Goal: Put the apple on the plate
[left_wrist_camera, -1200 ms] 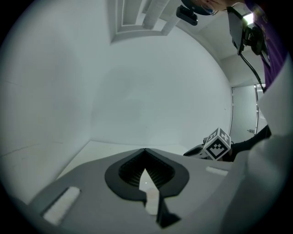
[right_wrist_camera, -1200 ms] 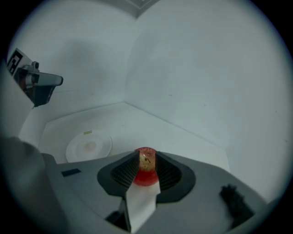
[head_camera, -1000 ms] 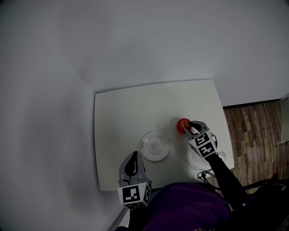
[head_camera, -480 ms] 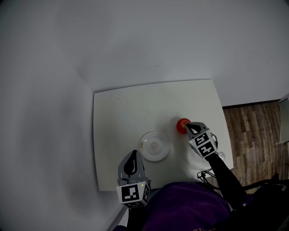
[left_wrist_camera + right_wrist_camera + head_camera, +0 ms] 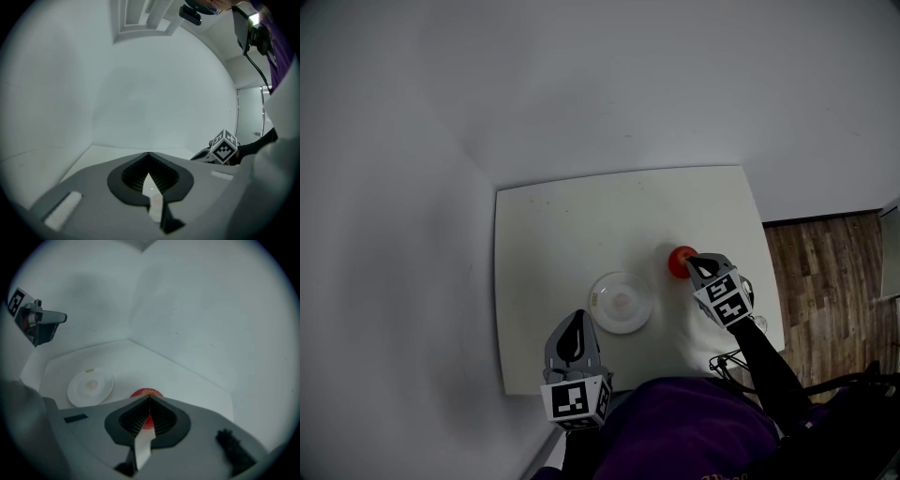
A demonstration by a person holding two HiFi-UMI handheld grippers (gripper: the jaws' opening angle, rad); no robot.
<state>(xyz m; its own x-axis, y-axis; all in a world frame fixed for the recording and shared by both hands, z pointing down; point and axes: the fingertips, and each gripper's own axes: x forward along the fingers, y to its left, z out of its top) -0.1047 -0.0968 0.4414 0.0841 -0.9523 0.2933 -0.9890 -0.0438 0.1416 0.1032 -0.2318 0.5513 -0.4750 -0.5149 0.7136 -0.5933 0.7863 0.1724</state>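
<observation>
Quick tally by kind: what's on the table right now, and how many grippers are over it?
apple: 1
plate: 1
Grippers: 2 (left gripper, right gripper)
Total: 4

gap apple to plate: open table | walls hem left, back edges
</observation>
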